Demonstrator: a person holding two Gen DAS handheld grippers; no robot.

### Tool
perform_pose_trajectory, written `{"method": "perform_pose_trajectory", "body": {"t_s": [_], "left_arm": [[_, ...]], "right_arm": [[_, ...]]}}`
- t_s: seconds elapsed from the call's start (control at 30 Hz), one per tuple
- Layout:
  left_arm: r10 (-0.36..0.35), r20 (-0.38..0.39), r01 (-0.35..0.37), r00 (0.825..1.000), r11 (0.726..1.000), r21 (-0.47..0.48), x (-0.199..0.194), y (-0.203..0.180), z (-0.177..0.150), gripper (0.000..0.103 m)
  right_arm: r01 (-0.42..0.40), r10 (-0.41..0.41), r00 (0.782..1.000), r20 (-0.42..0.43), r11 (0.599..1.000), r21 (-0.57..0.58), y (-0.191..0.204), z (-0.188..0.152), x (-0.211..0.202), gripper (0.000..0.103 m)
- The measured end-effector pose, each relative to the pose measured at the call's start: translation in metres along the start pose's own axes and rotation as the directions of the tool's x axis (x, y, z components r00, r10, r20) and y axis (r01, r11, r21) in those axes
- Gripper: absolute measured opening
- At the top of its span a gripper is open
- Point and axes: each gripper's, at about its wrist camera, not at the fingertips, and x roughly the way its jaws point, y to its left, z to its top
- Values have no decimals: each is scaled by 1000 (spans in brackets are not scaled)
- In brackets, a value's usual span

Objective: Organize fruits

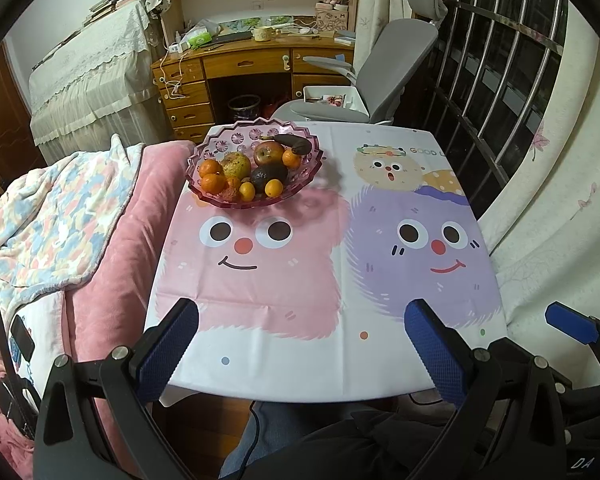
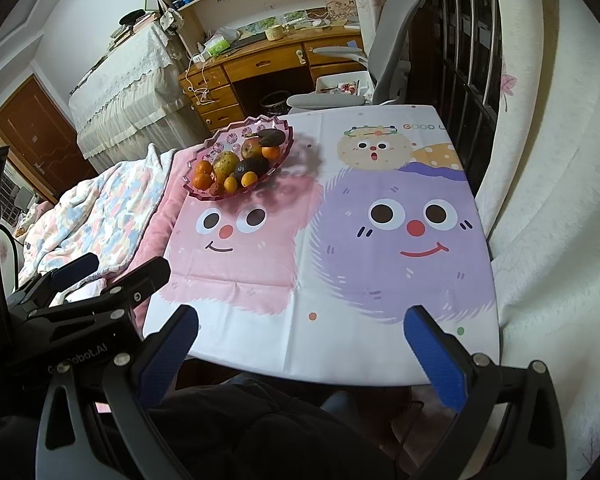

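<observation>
Both tongs [image 1: 300, 344] [image 2: 304, 350] agape, fruit bowl [image 1: 256, 200] far ahead-left.

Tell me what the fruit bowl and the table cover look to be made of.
Fruit bowl: clear pink-tinted glass or acrylic, glossy; the scalloped rim and pressed flower pattern let light through, though which of the two is unclear.
Table cover: thin printed plastic or coated fabric, smooth with a slight sheen; sharp fold creases cross the cartoon faces.
</observation>
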Motion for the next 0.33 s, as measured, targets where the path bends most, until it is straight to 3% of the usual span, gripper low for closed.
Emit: {"method": "perform_pose_trajectory", "body": {"t_s": [0.33], "left_arm": [[1,0,-1,1000,1000,1,0,-1,0,102]], "right_arm": [[0,0,1000,-3,1000,0,0,0,0,103]]}}
